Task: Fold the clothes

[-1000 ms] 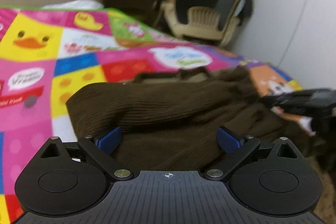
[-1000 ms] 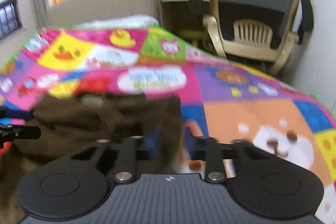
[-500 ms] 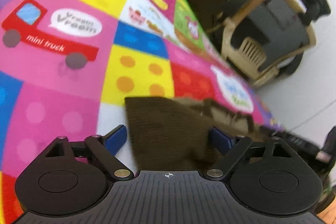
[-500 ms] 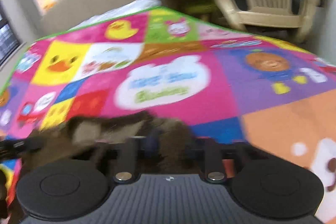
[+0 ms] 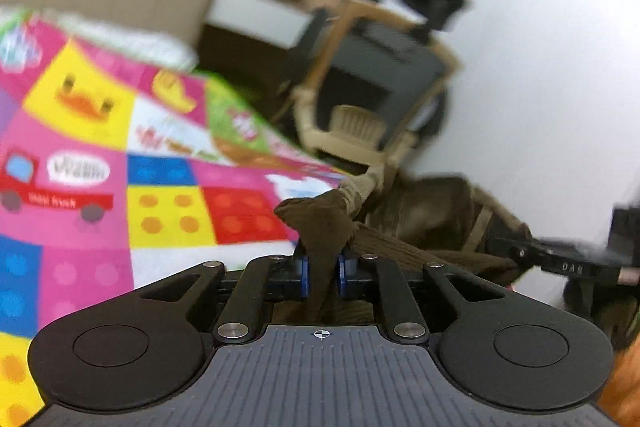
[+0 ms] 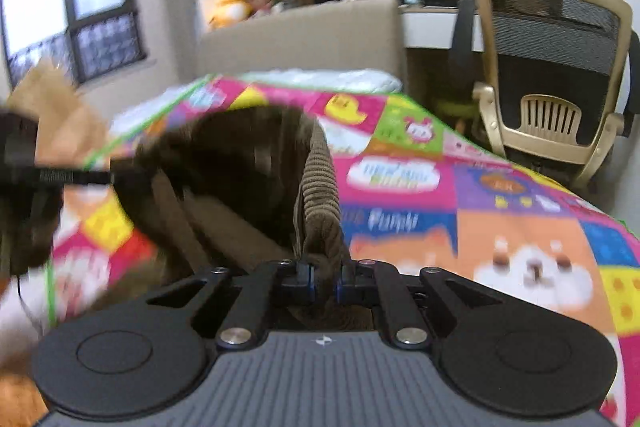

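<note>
A brown corduroy garment (image 5: 424, 223) hangs lifted above the colourful play mat (image 5: 168, 195). My left gripper (image 5: 322, 275) is shut on a bunched corner of it. My right gripper (image 6: 325, 279) is shut on a ribbed edge of the same garment (image 6: 320, 187), which stretches away to the left toward the other gripper (image 6: 52, 177). In the left wrist view the right gripper (image 5: 576, 259) shows at the right edge, holding the far end. The garment's lower part is hidden behind the gripper bodies.
The patterned mat (image 6: 500, 219) covers the work surface. A beige and black office chair (image 6: 556, 87) stands beyond its far right corner. A cardboard panel (image 6: 304, 39) and a white cloth (image 6: 340, 81) lie at the far edge. A window (image 6: 68, 7) is at left.
My left gripper went from open around the garment's corner to shut on it. Both grippers have risen and lifted the garment off the mat.
</note>
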Action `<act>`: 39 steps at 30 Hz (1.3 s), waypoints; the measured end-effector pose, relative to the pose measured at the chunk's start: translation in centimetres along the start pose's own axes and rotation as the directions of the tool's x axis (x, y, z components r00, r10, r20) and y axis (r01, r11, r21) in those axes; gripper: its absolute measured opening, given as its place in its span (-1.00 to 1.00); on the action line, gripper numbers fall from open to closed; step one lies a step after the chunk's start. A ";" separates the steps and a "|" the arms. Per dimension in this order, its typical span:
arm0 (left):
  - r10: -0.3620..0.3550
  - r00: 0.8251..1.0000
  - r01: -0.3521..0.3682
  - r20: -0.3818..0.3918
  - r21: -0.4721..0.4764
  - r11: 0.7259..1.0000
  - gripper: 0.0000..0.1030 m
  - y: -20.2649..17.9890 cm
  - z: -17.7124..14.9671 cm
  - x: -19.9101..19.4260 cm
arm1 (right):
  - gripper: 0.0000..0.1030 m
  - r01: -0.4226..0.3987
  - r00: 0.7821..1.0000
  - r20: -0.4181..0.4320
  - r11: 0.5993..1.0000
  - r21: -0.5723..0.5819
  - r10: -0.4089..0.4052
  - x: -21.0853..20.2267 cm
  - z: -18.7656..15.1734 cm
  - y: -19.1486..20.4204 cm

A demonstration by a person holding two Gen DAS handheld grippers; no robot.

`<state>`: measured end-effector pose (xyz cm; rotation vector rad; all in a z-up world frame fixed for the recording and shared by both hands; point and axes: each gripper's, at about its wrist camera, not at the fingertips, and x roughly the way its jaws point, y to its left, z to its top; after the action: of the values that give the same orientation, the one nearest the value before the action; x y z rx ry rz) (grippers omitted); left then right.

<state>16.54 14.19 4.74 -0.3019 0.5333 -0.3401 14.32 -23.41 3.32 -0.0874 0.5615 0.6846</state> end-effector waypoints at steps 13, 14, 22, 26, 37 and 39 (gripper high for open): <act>-0.094 0.994 0.093 -0.064 -0.021 0.995 0.64 1.4 -8.8 -9.9 | 0.22 0.052 0.997 -0.053 0.997 0.049 -0.050 -7.9 -9.9 -0.6; -0.101 0.992 0.100 -0.069 -0.025 0.995 0.68 1.5 -9.5 -10.6 | 0.30 0.052 0.998 -0.032 0.995 0.086 -0.049 -8.5 -9.8 -1.1; -0.168 0.982 0.131 -0.087 -0.324 0.937 0.85 4.3 -10.0 -7.2 | 0.45 -0.041 0.999 0.034 0.927 0.372 0.031 -4.1 -8.8 -2.7; -0.171 0.973 0.104 -0.154 -0.365 0.925 0.85 4.4 -10.4 -2.5 | 0.42 -0.022 0.999 -0.019 0.926 0.377 0.031 0.7 -8.5 -1.5; -0.226 0.974 0.207 -0.026 -0.315 0.926 -0.59 2.3 -6.9 -2.6 | -0.78 -0.025 0.998 0.055 0.985 0.173 0.015 -4.4 -5.0 2.6; -0.243 0.970 0.230 -0.012 -0.271 0.935 -0.59 1.3 -7.3 -4.8 | -0.78 -0.029 0.999 0.039 0.985 0.168 0.023 -5.8 -5.9 3.0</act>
<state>8.98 15.84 0.41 -0.6254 0.5894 -0.5106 6.05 -25.91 1.60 0.0903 0.5835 0.6601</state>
